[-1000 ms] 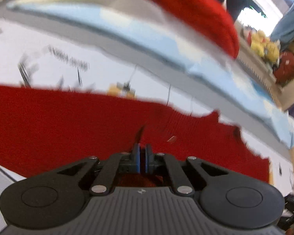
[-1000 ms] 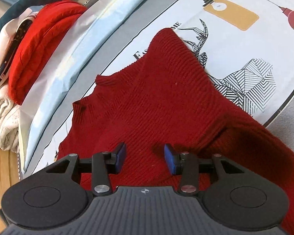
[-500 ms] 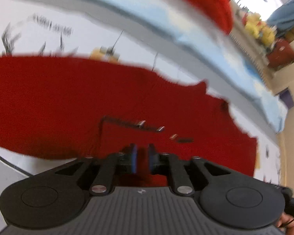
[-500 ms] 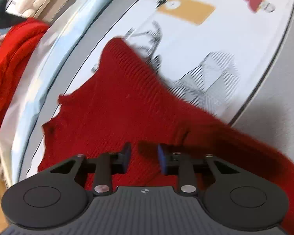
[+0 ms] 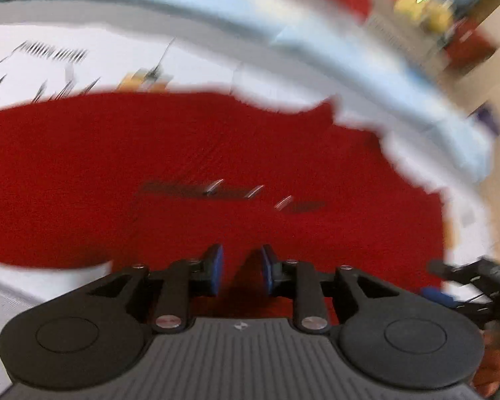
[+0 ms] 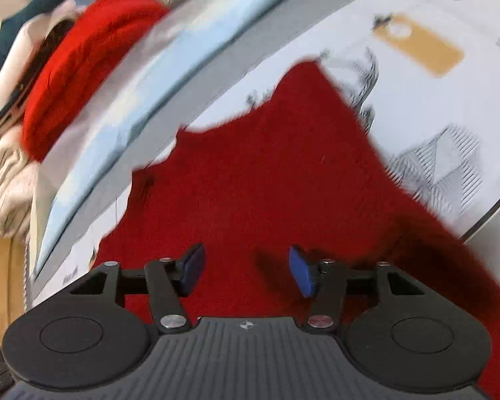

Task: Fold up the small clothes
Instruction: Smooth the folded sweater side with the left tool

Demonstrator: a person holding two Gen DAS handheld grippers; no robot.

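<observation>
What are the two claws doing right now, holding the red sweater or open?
Left claw: open, just widened, nothing pinched, over the red sweater.
Right claw: open, just widened, empty.

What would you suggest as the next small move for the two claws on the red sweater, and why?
Probably lift both clear and reach for a fresh edge. The left claw and right claw have both just been opening, and each stands apart over the red sweater with no fabric pinched. The sweater lies spread on the printed sheet, so this fold looks released.
</observation>
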